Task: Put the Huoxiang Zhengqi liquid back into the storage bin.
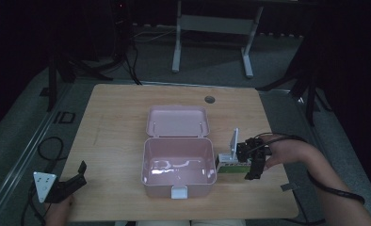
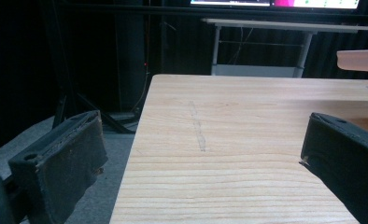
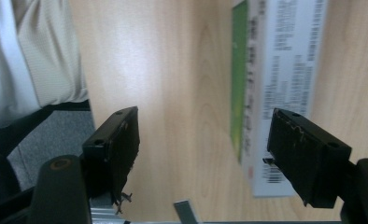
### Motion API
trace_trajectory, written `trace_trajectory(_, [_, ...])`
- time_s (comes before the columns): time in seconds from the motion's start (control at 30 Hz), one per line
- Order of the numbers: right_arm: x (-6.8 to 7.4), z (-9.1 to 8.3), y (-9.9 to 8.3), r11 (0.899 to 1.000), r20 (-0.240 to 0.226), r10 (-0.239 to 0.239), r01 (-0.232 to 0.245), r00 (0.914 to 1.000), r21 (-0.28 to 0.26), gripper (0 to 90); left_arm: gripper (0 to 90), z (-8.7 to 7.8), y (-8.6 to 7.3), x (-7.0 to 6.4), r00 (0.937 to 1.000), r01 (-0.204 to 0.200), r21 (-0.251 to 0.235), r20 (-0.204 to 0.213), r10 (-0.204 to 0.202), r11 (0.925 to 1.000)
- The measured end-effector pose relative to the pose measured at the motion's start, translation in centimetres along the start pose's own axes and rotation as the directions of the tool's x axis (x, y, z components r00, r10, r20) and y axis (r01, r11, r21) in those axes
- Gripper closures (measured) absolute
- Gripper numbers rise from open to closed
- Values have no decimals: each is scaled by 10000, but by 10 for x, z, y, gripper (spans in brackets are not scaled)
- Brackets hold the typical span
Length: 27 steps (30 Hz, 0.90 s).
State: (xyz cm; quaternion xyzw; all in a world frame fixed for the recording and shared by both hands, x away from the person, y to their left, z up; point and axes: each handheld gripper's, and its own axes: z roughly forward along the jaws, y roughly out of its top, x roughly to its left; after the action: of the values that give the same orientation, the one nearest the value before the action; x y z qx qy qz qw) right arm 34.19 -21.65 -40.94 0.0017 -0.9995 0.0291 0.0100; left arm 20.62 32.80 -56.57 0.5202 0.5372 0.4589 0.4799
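The pink lunch box (image 1: 179, 165) sits mid-surface (image 1: 117, 122) with its lid (image 1: 178, 121) thrown back. Just beside its right wall lies a green-and-white carton (image 1: 230, 165). The right gripper (image 1: 255, 162) hovers over the carton, fingers (image 3: 308, 149) spread, gripping nothing. The left gripper (image 1: 73, 181) rests near the surface's front-left corner, fingers (image 2: 65, 161) spread.
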Motion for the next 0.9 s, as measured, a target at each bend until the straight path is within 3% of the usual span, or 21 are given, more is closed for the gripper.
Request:
trace_trajectory(0.4, [-24,10,2,9995,301,311,-313,9991,61,276,4,0,0,0,10000,3,20,42,-3,10000])
trace_trajectory(0.9, [-45,30,3,9982,-64,599,-599,9982,79,325,4,0,0,0,10000,10,29,60,-10,10000])
